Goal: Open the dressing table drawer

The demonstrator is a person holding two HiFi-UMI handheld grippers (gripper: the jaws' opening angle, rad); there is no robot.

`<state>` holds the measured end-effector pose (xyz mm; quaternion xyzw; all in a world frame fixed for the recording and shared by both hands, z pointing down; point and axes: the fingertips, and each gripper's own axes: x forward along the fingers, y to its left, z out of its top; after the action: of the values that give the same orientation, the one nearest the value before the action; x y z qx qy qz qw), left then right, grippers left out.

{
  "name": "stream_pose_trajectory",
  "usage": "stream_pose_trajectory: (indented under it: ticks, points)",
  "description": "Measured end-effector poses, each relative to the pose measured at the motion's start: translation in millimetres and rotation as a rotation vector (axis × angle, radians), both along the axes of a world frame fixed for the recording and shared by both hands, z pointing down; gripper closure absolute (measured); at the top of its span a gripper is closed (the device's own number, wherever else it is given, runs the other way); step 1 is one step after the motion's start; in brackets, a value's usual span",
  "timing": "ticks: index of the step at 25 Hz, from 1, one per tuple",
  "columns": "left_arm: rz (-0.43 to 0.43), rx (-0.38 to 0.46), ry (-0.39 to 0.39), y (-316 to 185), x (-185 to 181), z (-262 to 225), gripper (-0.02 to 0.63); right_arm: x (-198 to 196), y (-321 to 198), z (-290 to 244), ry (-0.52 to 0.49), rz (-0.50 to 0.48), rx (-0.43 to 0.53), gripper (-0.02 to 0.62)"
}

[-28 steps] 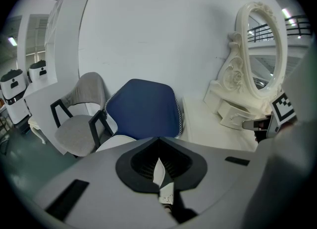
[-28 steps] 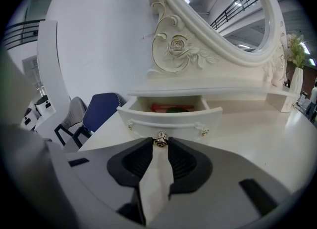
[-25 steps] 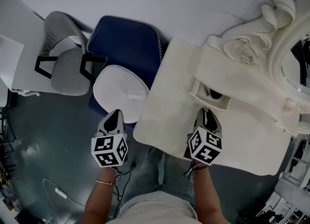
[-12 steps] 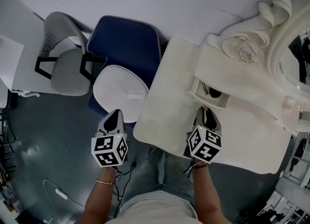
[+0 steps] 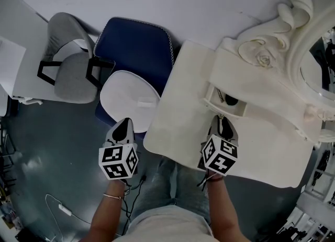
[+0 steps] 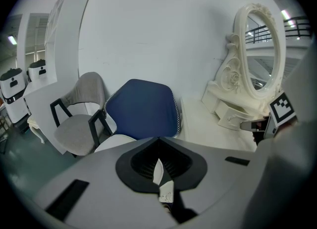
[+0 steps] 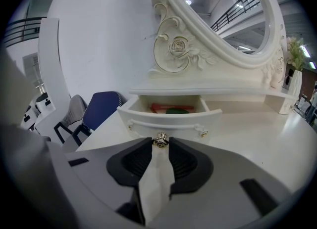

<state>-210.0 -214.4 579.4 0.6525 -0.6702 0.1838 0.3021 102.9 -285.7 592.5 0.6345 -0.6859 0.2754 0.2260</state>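
My right gripper sits at the front of the dressing table drawer, which stands pulled partway out beneath the ornate mirror, with red and green items I cannot identify inside. Its jaws have just been easing apart and stand spread, the drawer's small metal knob between their tips and not visibly squeezed. My left gripper, jaws pressed together on nothing, hangs left of the dressing table, over the near edge of a white seat before a blue chair
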Motion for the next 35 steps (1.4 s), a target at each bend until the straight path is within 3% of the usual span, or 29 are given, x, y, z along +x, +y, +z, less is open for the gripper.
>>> stream_pose_trajectory:
  ticks: [10,17,26,35]
  points:
    - [0.002,0.036,0.032,-9.3,14.3,-13.9,0.586,2.5,2.9,-29.4,0.014,-0.031,0.060,0.483]
    - [0.030,0.108,0.069,-32.6,37.8,-43.6,0.586,23.7,5.1,-77.4,-0.010,-0.003,0.134,0.483]
    - [0.129,0.249,0.102,-83.9,88.6,-103.1,0.586,86.0,3.9,-166.3,0.026,0.073,0.308,0.482]
    - [0.285,0.431,0.035,-121.1,145.9,-191.1,0.586,164.5,18.4,-243.2,0.041,0.240,0.510,0.539]
